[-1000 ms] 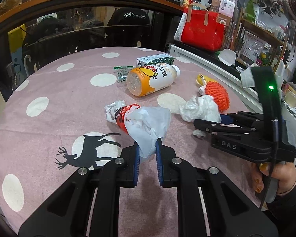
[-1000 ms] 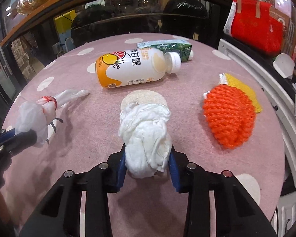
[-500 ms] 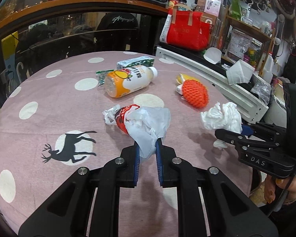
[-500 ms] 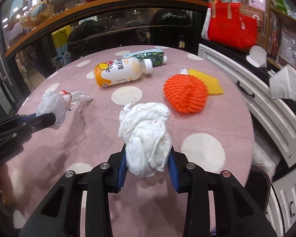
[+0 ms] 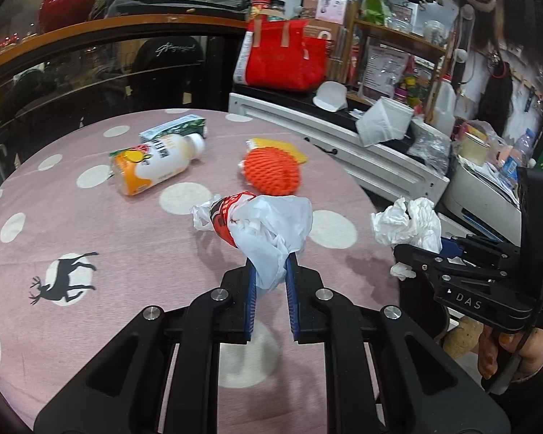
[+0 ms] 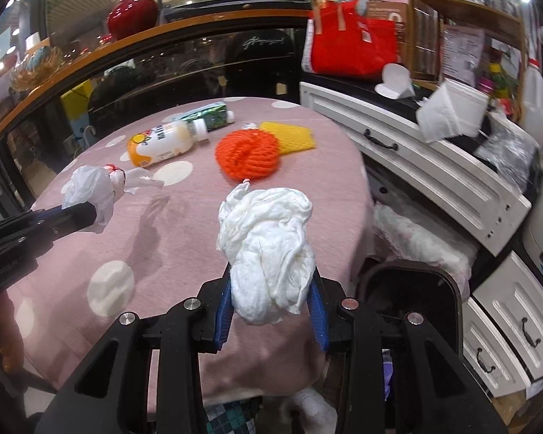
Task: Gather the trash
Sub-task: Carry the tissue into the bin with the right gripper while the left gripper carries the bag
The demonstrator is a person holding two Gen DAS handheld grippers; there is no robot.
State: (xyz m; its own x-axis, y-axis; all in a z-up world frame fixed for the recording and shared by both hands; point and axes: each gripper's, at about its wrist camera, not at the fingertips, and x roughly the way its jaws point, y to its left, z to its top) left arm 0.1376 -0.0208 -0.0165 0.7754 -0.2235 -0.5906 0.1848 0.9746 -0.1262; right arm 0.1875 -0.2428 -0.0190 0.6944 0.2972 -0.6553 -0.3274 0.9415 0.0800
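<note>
Tissue wad (image 6: 268, 249): light, soft, right gripper (image 6: 269, 311) clamps base; left gripper (image 5: 269, 282), nine o'clock, pinches flimsy plastic bag (image 5: 268, 231) tail.

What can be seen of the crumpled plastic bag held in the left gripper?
The plastic bag is thin, translucent white film, crumpled into a loose wad with a red-printed section and a twisted white tail pointing away. The left gripper is shut on its lower end, blue pads pinching the film. It hangs clear above the pink dotted tablecloth, casting a shadow there. In the right wrist view it shows at the left, touching nothing else.
</note>
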